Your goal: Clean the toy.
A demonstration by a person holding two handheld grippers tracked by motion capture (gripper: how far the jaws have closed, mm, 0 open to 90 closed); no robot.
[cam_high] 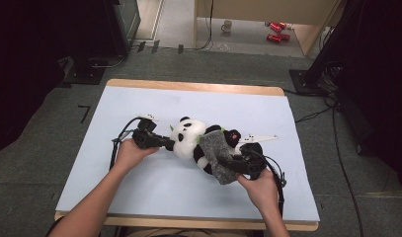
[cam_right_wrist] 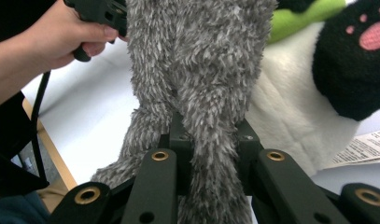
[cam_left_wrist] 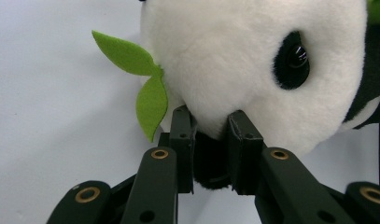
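Plush panda lies mid-tabletop, left tongs pinching its black ear, right tongs clamped on the grey fuzzy cloth draped over its belly.

Black fingers with brass rivets

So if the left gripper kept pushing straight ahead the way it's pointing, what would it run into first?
The left gripper is already shut on a black part of the plush panda; straight on lies the panda's white head, probably pressing it toward the grey cloth.
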